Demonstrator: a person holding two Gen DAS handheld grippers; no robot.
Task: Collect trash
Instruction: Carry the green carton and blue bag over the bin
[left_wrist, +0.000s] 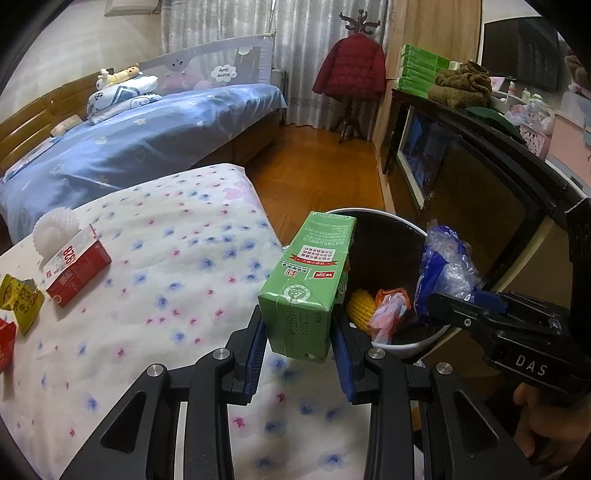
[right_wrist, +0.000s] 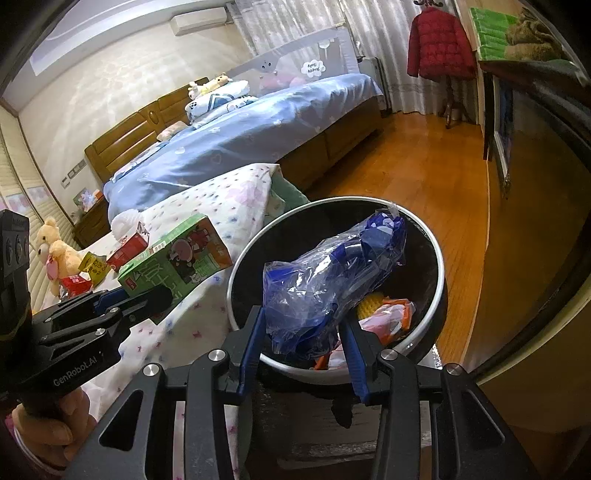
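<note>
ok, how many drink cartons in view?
2. A green carton is clamped in the left gripper, beside the bin. A red carton lies on the floral bedspread. More may be hidden inside the bin.

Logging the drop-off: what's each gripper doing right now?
Left gripper: shut on the green carton.
Right gripper: shut on the blue plastic wrapper, over the trash bin.

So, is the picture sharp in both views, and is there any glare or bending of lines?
Left wrist view: sharp, the print on the green carton is readable; dark corners, furniture edges bowed. Right wrist view: also sharp; glints on the blue plastic bag, sheen on the floor, walls curve strongly.
</note>
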